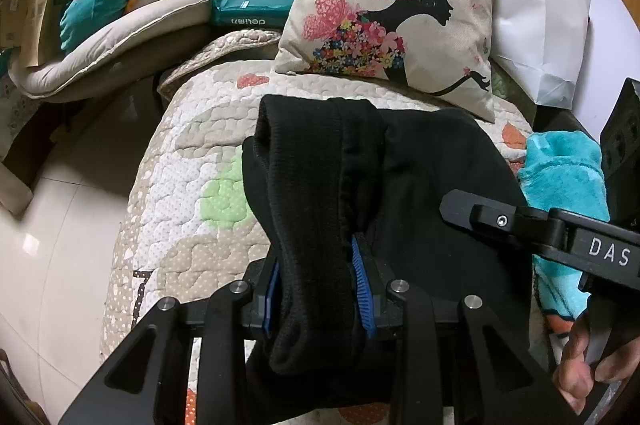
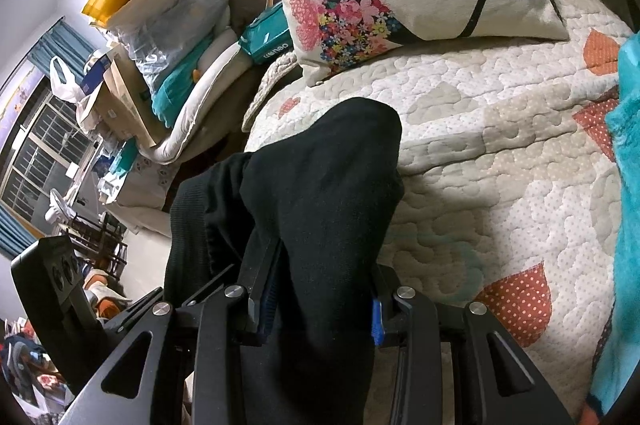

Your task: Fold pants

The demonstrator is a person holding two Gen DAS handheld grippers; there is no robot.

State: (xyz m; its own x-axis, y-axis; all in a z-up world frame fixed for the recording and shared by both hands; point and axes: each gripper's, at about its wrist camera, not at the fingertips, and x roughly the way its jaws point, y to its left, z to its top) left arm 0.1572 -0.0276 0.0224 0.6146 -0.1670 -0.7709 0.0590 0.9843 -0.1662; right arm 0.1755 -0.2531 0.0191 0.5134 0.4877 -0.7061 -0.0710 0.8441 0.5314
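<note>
The black pants (image 1: 420, 185) hang bunched above a quilted bed cover (image 1: 192, 153). My left gripper (image 1: 316, 289) is shut on the ribbed waistband edge of the pants, which fills the gap between its blue pads. My right gripper (image 2: 320, 301) is shut on another thick fold of the pants (image 2: 320, 177), lifted over the quilt (image 2: 500, 165). The right gripper's black body (image 1: 560, 237) shows at the right of the left wrist view, close beside the left one. The rest of the pants is hidden below both grippers.
A floral silhouette cushion (image 1: 392, 5) leans at the head of the bed. A turquoise fleece blanket (image 1: 568, 177) lies at the right. A cluttered pile of bags, boxes and a beige cushion (image 1: 112, 37) stands at the left, beyond the bed edge over tiled floor (image 1: 60, 225).
</note>
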